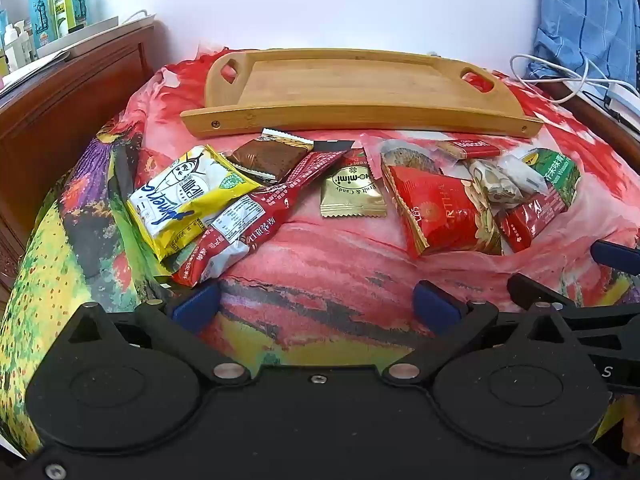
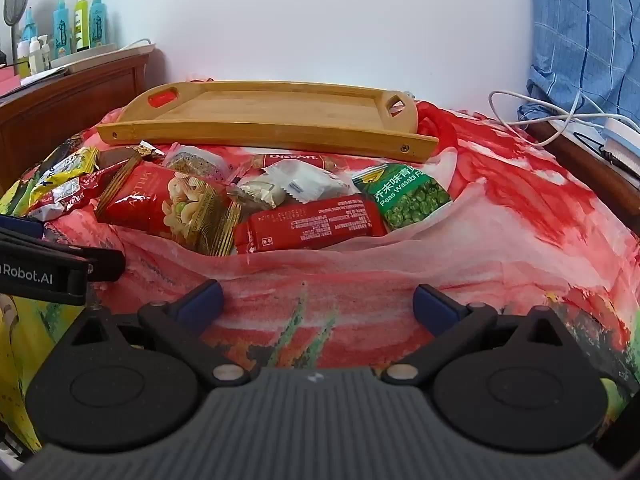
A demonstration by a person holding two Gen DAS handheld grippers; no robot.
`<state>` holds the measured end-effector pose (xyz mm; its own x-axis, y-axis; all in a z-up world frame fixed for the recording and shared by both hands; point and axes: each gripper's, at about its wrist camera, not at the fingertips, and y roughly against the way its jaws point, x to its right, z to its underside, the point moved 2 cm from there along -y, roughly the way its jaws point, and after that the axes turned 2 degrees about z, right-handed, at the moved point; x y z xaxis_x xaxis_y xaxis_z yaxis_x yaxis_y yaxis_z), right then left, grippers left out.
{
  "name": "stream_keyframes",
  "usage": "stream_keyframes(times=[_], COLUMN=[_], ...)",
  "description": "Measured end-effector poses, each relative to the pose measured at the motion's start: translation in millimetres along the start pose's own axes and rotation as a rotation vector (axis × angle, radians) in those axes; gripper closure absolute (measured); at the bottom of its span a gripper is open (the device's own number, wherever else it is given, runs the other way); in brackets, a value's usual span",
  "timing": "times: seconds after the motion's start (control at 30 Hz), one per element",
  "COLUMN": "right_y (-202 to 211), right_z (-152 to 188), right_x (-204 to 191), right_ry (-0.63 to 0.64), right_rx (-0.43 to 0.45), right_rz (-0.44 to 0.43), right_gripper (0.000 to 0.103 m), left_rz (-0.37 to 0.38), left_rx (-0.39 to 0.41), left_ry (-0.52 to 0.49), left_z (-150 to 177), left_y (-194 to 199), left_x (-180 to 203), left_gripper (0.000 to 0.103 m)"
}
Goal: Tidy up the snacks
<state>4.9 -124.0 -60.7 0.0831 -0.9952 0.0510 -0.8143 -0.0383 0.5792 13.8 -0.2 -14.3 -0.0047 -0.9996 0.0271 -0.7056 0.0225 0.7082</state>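
Several snack packets lie in a row on a colourful cloth in front of an empty wooden tray [image 1: 360,120] [image 2: 264,132]. From left: a yellow packet [image 1: 188,204], a long dark-red packet [image 1: 256,220], a brown biscuit packet [image 1: 268,158], a gold candy packet [image 1: 352,192], a red nut bag [image 1: 440,212] [image 2: 168,204], a red bar [image 2: 308,222], a green wasabi-pea bag [image 2: 408,196]. My left gripper [image 1: 316,304] is open and empty, short of the packets. My right gripper [image 2: 318,300] is open and empty, just before the red bar.
A wooden cabinet [image 1: 60,128] with spray bottles [image 1: 60,4] stands at the left. A white cable [image 2: 560,116] and a blue checked cloth [image 2: 588,40] are at the right. A white wall is behind the tray. Each gripper shows at the other view's edge.
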Motion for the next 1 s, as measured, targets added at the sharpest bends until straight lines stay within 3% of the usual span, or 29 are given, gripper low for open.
stream_keyframes(times=[1.0], right_y=[1.1], right_z=[-0.6], right_x=[-0.7], right_ry=[0.008], right_rx=[0.011], right_rz=[0.007], right_gripper=[0.0], left_rz=[0.001], left_rx=[-0.004], left_ry=[0.001], left_z=[-0.1], left_y=[-0.2], left_x=[0.0], left_gripper=[0.0])
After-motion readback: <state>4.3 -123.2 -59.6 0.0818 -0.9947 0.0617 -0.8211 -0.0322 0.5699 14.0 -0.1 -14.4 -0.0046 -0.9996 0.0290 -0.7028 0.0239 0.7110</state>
